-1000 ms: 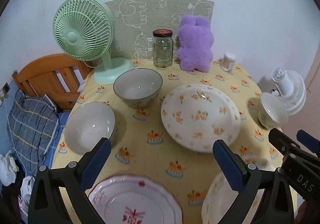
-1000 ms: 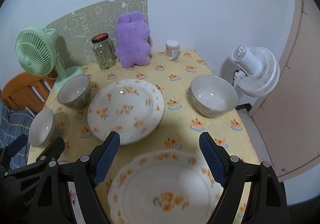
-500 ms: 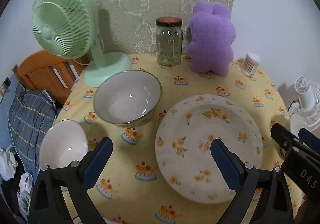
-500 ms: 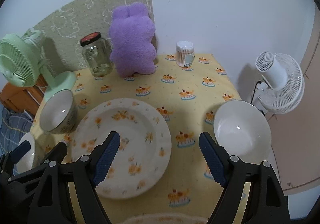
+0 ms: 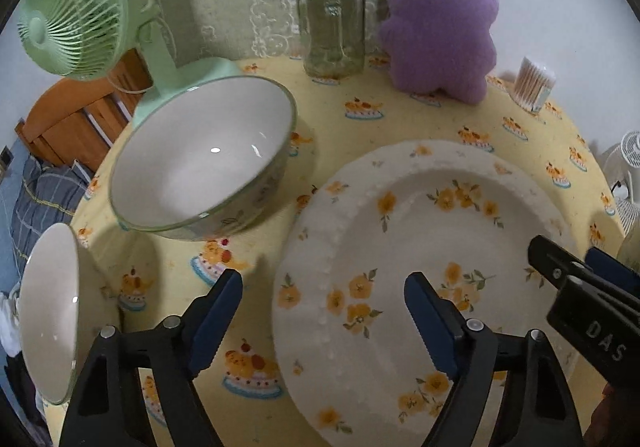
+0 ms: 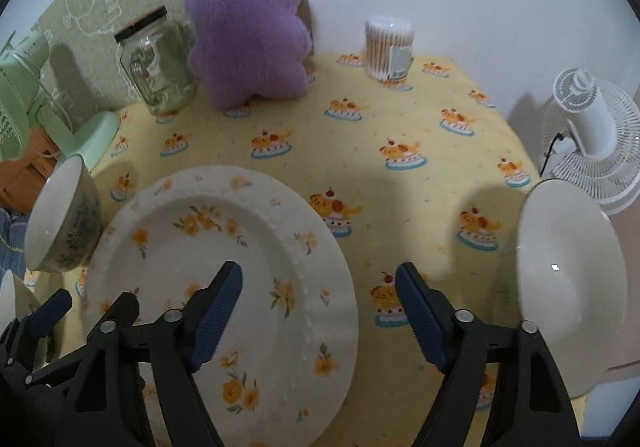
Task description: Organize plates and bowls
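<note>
1. We see the desk (image 6: 400, 115) under its yellow cloth, bare toward the back right edge.
2. The floral plate (image 5: 420, 247) lies centre, near the patterned bowl (image 5: 200, 163).
3. A white bowl (image 6: 568, 287) sits at the desk's right edge.
4. Left tongs (image 5: 324, 311) and right tongs (image 6: 320, 299) gape wide, holding nothing, straddling the plate's opposite rims.

Both wrist cameras are looking forward and down, close over the table; both are sharing the flowered plate (image 5: 420, 247) (image 6: 224, 267).
</note>
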Available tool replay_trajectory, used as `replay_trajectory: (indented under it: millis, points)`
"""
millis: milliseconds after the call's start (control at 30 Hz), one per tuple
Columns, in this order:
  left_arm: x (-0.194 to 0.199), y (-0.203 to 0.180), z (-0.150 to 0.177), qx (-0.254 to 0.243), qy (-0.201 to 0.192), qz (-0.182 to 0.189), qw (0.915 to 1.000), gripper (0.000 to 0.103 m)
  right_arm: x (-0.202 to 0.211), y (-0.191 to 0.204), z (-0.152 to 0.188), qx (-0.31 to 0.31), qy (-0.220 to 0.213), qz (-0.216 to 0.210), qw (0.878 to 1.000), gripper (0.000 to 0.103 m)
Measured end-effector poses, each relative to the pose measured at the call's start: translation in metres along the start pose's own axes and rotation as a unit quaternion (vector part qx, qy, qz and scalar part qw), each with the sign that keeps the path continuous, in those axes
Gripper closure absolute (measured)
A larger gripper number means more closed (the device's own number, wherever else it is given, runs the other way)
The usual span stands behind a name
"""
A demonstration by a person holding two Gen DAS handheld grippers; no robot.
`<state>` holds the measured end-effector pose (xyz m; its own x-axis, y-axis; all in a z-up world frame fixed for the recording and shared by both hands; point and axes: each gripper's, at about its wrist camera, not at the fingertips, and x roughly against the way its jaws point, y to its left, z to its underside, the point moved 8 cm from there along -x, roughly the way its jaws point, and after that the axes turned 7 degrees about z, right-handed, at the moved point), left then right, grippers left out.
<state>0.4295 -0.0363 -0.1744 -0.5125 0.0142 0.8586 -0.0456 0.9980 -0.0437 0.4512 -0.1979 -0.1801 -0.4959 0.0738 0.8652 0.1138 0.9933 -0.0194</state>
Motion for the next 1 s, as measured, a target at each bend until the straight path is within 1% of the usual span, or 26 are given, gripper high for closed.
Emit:
replay_trajectory:
  millis: [133,200,300,467,700,867,1000]
  points:
    - [-0.009,-0.008,0.004,-0.009,0.013,0.01,0.9998,0.028,-0.008,0.004,0.002,0.002,0.009,-0.005,1.0,0.034]
    - [-0.01,-0.009,0.004,-0.006,0.012,0.008,0.9999,0.028,-0.011,0.006,0.004,0.003,0.014,-0.009,1.0,0.041]
    - [-0.011,-0.009,0.005,-0.001,0.012,0.01,0.9999,0.028,-0.015,0.01,0.007,0.006,0.025,-0.011,1.0,0.044]
    - [-0.01,-0.009,0.005,0.0,0.02,0.011,0.9997,0.028,-0.014,0.01,0.007,-0.001,0.025,-0.006,1.0,0.045]
    - [-0.005,-0.009,0.013,-0.001,0.033,0.014,0.9993,0.029,-0.008,0.008,0.018,-0.004,0.044,-0.007,0.999,0.045]
    - [-0.005,-0.009,0.015,-0.007,0.027,0.02,0.9994,0.029,-0.006,0.008,0.023,0.001,0.05,-0.009,0.999,0.045]
    - [-0.006,-0.012,0.015,-0.016,0.024,0.018,0.9994,0.024,-0.006,0.011,0.023,0.002,0.048,-0.005,0.999,0.04]
